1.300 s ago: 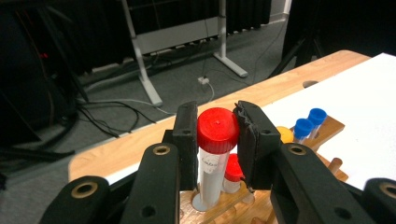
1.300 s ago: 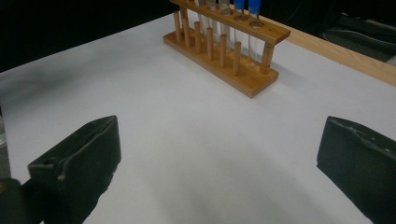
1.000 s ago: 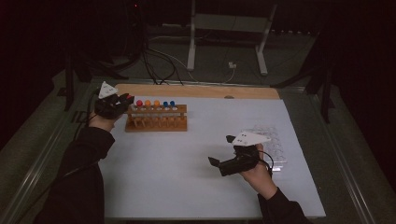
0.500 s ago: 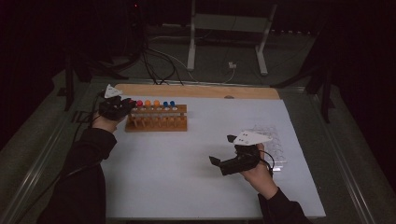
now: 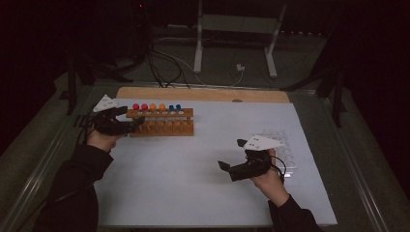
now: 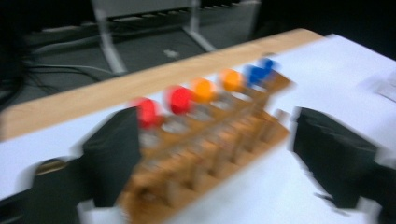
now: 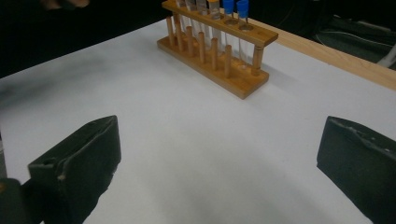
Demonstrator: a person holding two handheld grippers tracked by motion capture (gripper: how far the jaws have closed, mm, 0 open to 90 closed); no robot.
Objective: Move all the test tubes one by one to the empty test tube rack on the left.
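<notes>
- While the right gripper (image 5: 227, 169) rested low over the near right of the white sheet (image 5: 193, 169), its jaws stood wide apart and held nothing; position unchanged from a second before.
- Clear well plate (image 5: 283, 147): flat on the sheet, just behind the right hand (image 5: 268, 176), untouched.
- Left gripper (image 5: 133, 124): at the far left, advanced over the last second from beside the rack's left end until its parted jaws straddled that end; nothing clamped yet. Its own view was motion-blurred.
- Wooden tube rack (image 5: 164, 123): upright at the far left of the sheet, lengthwise left to right, not displaced.
- Capped tubes, all seated: two red (image 6: 180, 99), two orange (image 6: 229, 79), two blue (image 6: 256, 72); the leftmost red tube (image 6: 148, 112) lay closest to a jaw.
- Judgement: approach nearly complete; a grasp on the rack's end or that red tube appeared next.
- Wooden board edge (image 5: 203, 94): beyond the sheet, farthest.
</notes>
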